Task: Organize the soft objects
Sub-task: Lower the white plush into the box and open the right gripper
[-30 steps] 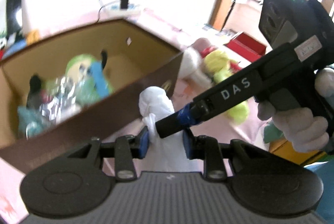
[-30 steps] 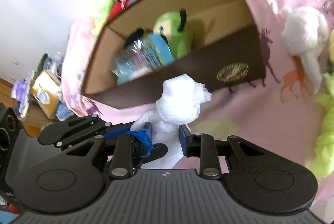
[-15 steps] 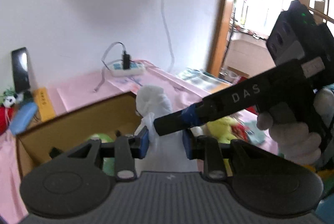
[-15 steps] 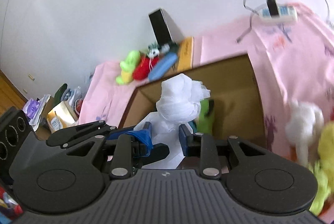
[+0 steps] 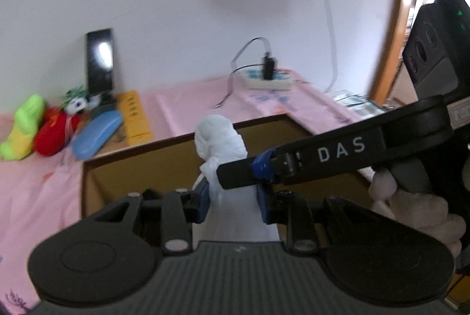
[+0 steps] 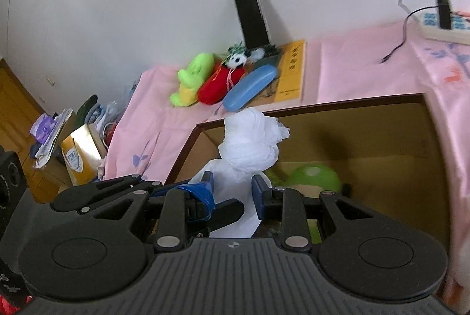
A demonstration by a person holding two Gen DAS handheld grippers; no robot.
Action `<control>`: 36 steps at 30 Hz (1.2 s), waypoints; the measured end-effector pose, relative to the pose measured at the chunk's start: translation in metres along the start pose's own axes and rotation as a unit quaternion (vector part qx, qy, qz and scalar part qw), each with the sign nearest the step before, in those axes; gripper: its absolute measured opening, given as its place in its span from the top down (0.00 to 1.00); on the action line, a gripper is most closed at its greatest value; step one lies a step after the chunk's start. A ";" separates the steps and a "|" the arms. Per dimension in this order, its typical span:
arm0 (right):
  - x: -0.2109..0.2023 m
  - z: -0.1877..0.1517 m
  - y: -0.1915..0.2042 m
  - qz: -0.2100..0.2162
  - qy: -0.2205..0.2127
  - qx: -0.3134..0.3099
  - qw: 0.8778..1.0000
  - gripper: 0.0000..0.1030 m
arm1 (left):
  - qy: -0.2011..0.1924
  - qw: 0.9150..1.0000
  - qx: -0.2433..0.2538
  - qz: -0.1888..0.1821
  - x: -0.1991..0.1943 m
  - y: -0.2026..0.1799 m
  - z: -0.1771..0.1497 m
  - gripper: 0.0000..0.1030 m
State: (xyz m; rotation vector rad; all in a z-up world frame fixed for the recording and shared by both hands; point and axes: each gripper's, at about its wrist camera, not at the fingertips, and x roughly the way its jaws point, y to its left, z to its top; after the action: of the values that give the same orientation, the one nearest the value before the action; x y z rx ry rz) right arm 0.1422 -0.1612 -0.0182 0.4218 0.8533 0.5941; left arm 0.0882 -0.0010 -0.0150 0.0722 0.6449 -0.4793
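Note:
A white cloth bundle (image 5: 220, 138) (image 6: 249, 144) hangs above the open brown cardboard box (image 5: 176, 144) (image 6: 323, 106), held from two sides. My left gripper (image 5: 233, 197) is shut on its lower part. My right gripper (image 6: 232, 191) is shut on it too. In the left wrist view the right gripper's finger (image 5: 249, 174) crosses in from the right, held by a gloved hand (image 5: 411, 203). In the right wrist view the left gripper's blue-taped finger (image 6: 202, 194) comes in from the left. A green plush (image 6: 314, 177) lies inside the box.
On the pink tablecloth (image 6: 352, 68) behind the box lie a green-yellow plush (image 6: 192, 77), a red plush (image 6: 217, 83), a small panda toy (image 6: 238, 60), a blue case (image 6: 249, 87) and a yellow book (image 6: 290, 71). A black slab (image 6: 252, 18) leans on the wall. A power strip (image 5: 267, 78) sits far right.
Both grippers have risen and tilted up with the white bundle between them. The box has slid down in both views, and the wall and the toys behind it have come into sight.

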 end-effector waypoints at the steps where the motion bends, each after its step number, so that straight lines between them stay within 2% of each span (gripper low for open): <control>1: 0.007 0.002 0.001 0.003 0.006 0.000 1.000 0.90 | 0.004 1.000 -0.004 0.008 0.001 0.005 -0.002 0.75; 8: 0.053 0.005 -0.005 0.020 0.053 0.023 0.998 0.89 | 0.050 0.996 -0.032 0.060 0.023 0.033 -0.010 0.74; 14: 0.072 0.003 -0.010 0.016 0.082 0.025 0.996 0.86 | 0.079 0.992 -0.049 0.086 0.035 0.043 -0.015 0.61; 17: 0.074 0.004 -0.013 0.018 0.090 0.026 0.995 0.86 | 0.084 0.990 -0.051 0.100 0.036 0.043 -0.015 0.47; 21: 0.074 0.006 -0.019 0.014 0.095 0.037 0.995 0.86 | 0.094 0.988 -0.055 0.110 0.037 0.044 -0.015 0.42; 28: 0.054 0.009 -0.022 0.020 0.073 0.049 0.996 0.85 | 0.093 0.986 -0.044 0.131 0.028 0.038 -0.012 0.42; 36: 0.020 0.012 -0.029 -0.054 0.014 0.044 0.997 0.85 | 0.079 0.985 -0.038 0.151 0.010 0.030 -0.007 0.41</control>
State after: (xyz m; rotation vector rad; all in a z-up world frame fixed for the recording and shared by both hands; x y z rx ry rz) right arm 0.1710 -0.1713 -0.0393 0.4441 0.9262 0.4649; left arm 0.1045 0.0235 -0.0288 0.1351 0.7916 -0.1563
